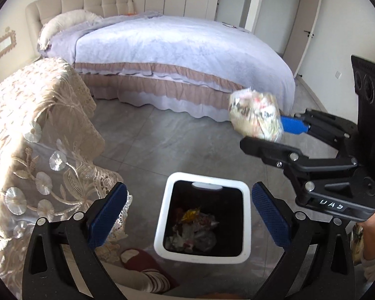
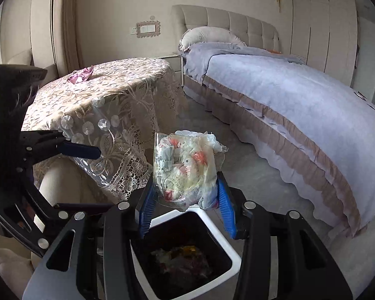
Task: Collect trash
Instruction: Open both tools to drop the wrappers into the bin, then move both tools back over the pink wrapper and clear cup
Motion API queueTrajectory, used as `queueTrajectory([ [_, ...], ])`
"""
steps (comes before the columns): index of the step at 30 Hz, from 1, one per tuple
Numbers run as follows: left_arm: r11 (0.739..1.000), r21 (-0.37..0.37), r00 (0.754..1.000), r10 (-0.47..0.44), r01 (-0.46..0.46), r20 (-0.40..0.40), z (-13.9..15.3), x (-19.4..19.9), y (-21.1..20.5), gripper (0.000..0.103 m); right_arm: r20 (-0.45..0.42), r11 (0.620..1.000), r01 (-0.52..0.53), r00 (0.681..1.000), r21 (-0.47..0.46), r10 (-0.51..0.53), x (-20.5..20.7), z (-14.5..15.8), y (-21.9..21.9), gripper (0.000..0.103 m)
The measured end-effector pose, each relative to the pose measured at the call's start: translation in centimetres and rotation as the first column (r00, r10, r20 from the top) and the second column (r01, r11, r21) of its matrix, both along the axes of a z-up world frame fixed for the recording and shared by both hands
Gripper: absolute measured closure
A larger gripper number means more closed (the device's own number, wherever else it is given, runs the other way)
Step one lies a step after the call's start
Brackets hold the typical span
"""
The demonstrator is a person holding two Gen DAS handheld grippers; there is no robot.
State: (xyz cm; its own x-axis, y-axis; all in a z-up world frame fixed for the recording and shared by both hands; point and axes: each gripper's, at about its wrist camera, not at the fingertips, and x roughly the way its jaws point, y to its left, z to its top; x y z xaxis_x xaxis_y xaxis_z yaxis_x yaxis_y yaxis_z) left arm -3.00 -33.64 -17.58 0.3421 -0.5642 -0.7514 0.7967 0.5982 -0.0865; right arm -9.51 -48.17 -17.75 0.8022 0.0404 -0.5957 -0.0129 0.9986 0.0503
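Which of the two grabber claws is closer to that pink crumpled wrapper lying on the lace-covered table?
Left. The left gripper hangs open beside the table's near edge, below the pink wrapper. The right gripper, shut on a clear bag of trash, sits farther off over the white bin.

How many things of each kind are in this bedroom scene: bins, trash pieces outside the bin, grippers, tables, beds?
White square bin with black liner: 1
Trash pieces outside the bin: 2, a clear plastic bag of crumpled wrappers and a pink crumpled wrapper on the table
Grippers: 2, left gripper and right gripper
Lace-covered table: 1
Lilac-covered bed: 1
Total: 7
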Motion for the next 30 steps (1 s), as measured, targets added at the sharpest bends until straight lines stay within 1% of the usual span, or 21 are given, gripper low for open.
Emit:
queueTrajectory([
  [5,1.000,-0.020,1.000,0.013,-0.013,0.013,0.8,0.2,0.2,0.005,-0.049,1.000,-0.017,0.999,-0.016,0.017,0.3,-2.0,0.5,0.056],
  [7,1.000,-0.024,1.000,0.019,-0.018,0.016,0.9,0.2,0.2,0.005,-0.061,0.999,-0.025,0.998,-0.021,0.023,0.4,-2.5,0.7,0.054],
  [8,0.999,-0.030,1.000,0.021,-0.020,0.017,1.1,0.2,0.4,0.005,-0.069,0.999,-0.034,0.997,-0.020,0.033,0.5,-2.8,0.8,0.039],
  [9,0.999,-0.034,1.000,0.023,-0.022,0.017,1.1,0.2,0.5,0.005,-0.071,0.999,-0.045,0.996,-0.022,0.044,0.6,-2.9,0.9,0.010],
  [10,0.999,-0.037,1.000,0.026,-0.025,0.017,1.1,0.2,0.5,0.005,-0.061,0.998,-0.046,0.997,-0.035,0.043,0.4,-3.1,1.2,0.004],
  [11,0.999,-0.039,0.999,0.029,-0.028,0.014,1.1,0.3,0.5,0.005,-0.054,0.998,-0.044,0.998,-0.052,0.041,0.4,-3.2,1.4,0.005],
  [14,0.999,-0.042,0.999,0.035,-0.035,0.007,1.0,0.3,0.7,0.005,-0.082,0.996,-0.059,0.995,-0.073,0.053,0.8,-3.7,1.7,0.005],
  [19,0.998,-0.050,0.999,0.041,-0.039,0.021,1.5,0.3,1.0,0.005,-0.068,0.996,-0.052,0.997,-0.071,0.047,0.8,-3.3,1.6,0.005],
  [26,0.995,-0.077,0.996,0.072,-0.068,0.046,2.8,0.9,2.4,0.005,0.027,0.997,-0.046,0.998,-0.063,0.048,0.9,-0.8,1.7,0.005],
  [30,0.988,-0.107,0.989,0.124,-0.116,0.078,4.4,1.9,4.5,0.005,0.084,0.994,-0.079,0.993,-0.071,0.085,2.1,1.2,2.6,0.005],
])
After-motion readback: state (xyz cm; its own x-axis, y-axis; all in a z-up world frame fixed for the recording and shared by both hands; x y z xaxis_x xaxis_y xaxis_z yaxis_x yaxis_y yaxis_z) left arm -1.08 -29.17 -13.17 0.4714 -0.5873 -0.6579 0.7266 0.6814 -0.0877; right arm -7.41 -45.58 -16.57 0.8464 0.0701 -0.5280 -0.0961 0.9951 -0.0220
